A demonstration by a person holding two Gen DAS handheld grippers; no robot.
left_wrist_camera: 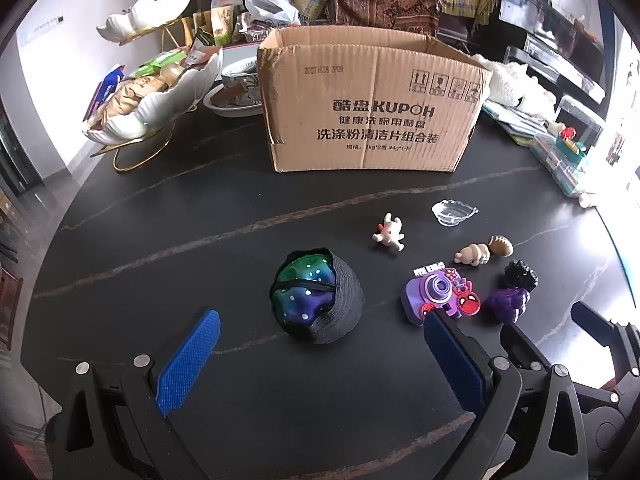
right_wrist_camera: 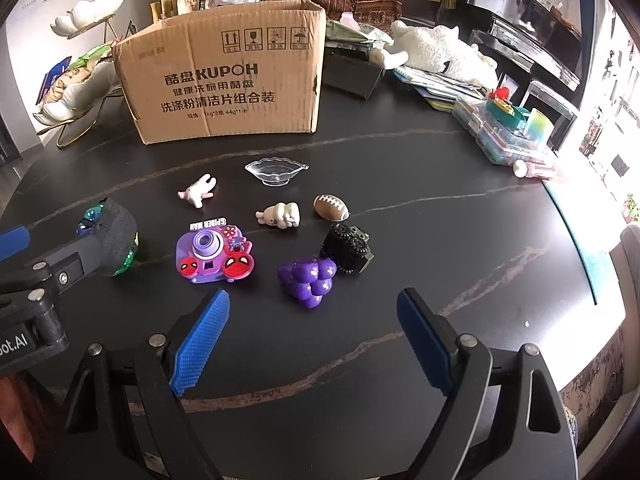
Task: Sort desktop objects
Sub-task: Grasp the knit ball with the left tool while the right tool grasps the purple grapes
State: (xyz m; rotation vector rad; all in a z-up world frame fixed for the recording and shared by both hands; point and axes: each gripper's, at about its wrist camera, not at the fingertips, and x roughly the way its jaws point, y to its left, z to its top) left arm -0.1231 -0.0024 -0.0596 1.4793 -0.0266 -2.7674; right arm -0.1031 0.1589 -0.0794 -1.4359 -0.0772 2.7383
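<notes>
Right, both tools hang low over the dark table (right_wrist_camera: 460,240) with nothing in them: the left gripper (left_wrist_camera: 320,360) has its blue pads spread wide at the bottom of its view, and the right gripper (right_wrist_camera: 314,340) is just as wide apart, empty. Nearest the left one, at mid-frame, sits the black-netted starry ball (left_wrist_camera: 318,298), and being round it could roll off if one pad nudges it first. Just above the right gripper's pads lie the purple grapes (right_wrist_camera: 308,278), touching the black toy tank (right_wrist_camera: 350,248); a careless close there may drag the tank along or knock it away. Left of them is the purple toy camera (right_wrist_camera: 212,254), its sticker reading "SPIDER MAN", upside down in this view. Further up come the small football (right_wrist_camera: 331,207), a cream figure (right_wrist_camera: 280,215), a white figure (right_wrist_camera: 199,191) and the clear leaf-shaped dish (right_wrist_camera: 276,171), which looks slick and thin-rimmed, so I judge it the likeliest to slip. The two grippers work close together, so a clash is possible too. At the upper centre stands the open cardboard box (right_wrist_camera: 224,76), printed "KUPOH" with Chinese text and handling symbols; its stamped date code is too faint to read surely.
</notes>
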